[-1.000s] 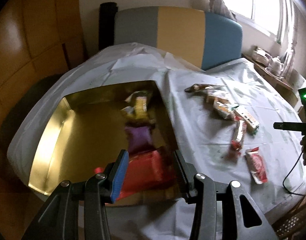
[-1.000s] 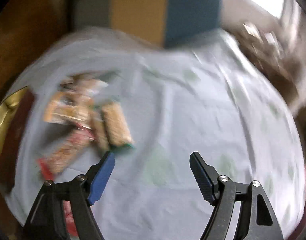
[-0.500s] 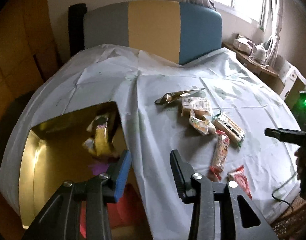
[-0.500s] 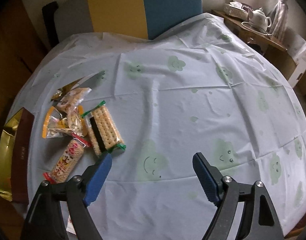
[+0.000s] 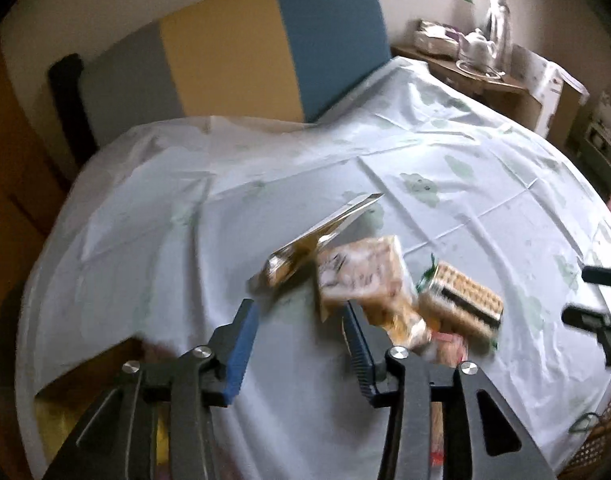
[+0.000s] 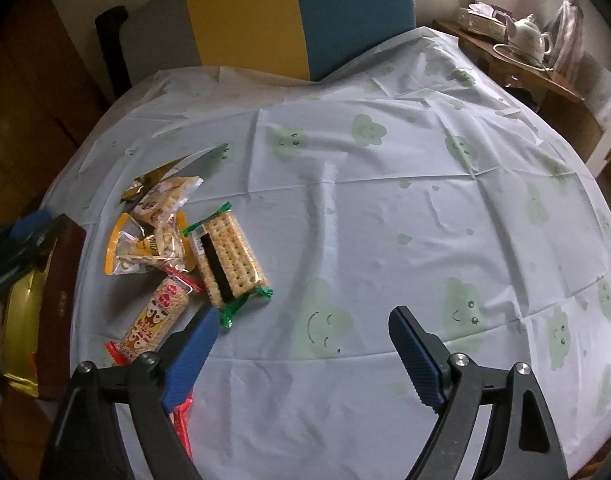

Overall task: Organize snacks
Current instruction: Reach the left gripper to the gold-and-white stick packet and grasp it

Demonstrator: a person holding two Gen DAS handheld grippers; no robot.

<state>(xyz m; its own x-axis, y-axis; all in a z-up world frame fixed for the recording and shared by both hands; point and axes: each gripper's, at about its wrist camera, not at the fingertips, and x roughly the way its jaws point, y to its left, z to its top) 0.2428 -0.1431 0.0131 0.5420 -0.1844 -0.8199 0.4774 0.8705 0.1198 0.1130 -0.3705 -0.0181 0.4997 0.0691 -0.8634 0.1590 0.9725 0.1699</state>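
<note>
Several snack packets lie in a loose pile on the pale tablecloth: a cracker pack with green ends, a long bar with pink hearts, an orange-edged bag and a gold wrapper. My left gripper hovers just in front of the pile, close to a biscuit packet. Its jaws are opening and nothing is between them. My right gripper hangs above bare cloth to the right of the pile. Its jaws are also opening and hold nothing. A red sachet lies partly hidden under its left finger.
A gold-lined box with a brown rim stands at the table's left edge, with packets inside. A grey, yellow and blue chair back stands behind the table. A side shelf with a white teapot is at the far right.
My left gripper swung right, from over the gold box to the snack pile. Its jaws narrowed, then widened. The red packet seen between them stays behind by the box. My right jaws widened slightly.
</note>
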